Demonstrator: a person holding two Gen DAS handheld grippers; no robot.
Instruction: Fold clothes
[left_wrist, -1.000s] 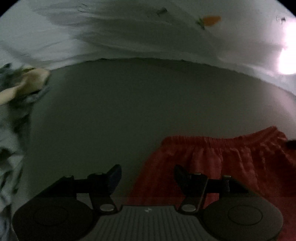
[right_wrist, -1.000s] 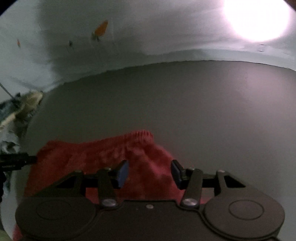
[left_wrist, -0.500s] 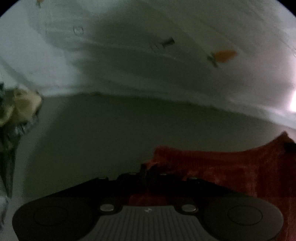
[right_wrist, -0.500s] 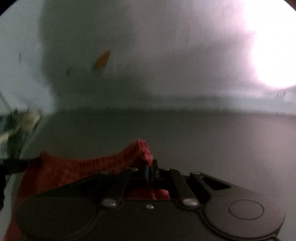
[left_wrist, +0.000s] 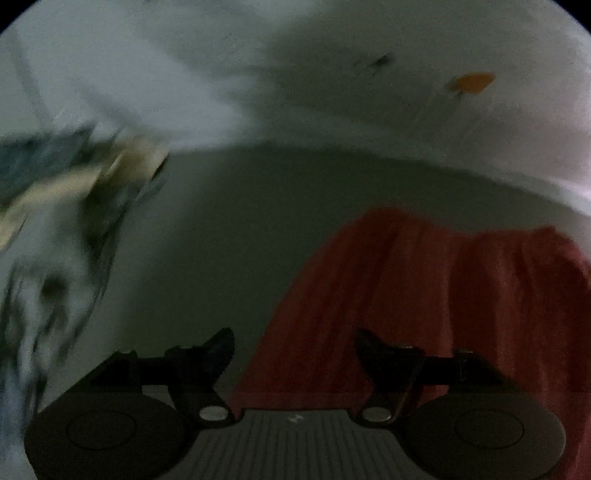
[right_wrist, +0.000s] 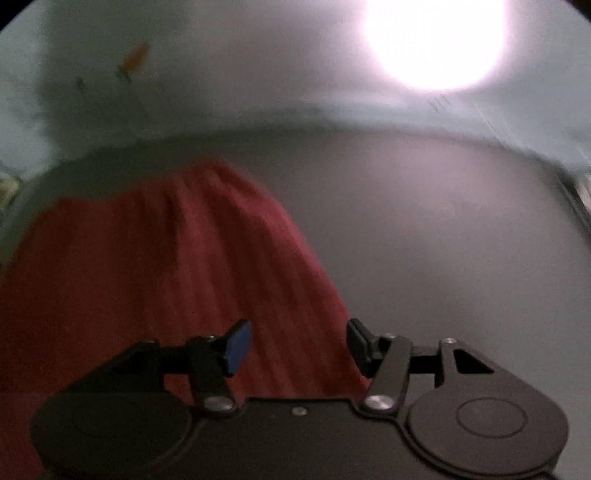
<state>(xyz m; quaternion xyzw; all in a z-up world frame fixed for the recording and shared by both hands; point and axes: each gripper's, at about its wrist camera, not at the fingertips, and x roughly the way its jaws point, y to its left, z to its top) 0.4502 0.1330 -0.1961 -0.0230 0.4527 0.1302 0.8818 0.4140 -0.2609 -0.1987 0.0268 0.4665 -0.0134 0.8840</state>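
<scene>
Both jaws are opening over the red garment (left_wrist: 424, 295), nothing clamped; left gripper (left_wrist: 294, 349) and right gripper (right_wrist: 300, 343) are kept at opposite edges, seemingly so the fold lies flat

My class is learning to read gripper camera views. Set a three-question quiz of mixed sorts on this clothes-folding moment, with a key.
1. True or false: the red garment lies on a grey surface.
2. In the left wrist view, the heap of other clothes lies to which side of the red garment? A) left B) right C) on top of it
3. Fill in: the colour of the pads on the right gripper is ____.

Key:
1. True.
2. A.
3. Blue. Both the right gripper and the left gripper have their jaws opening, clear of the cloth.
</scene>
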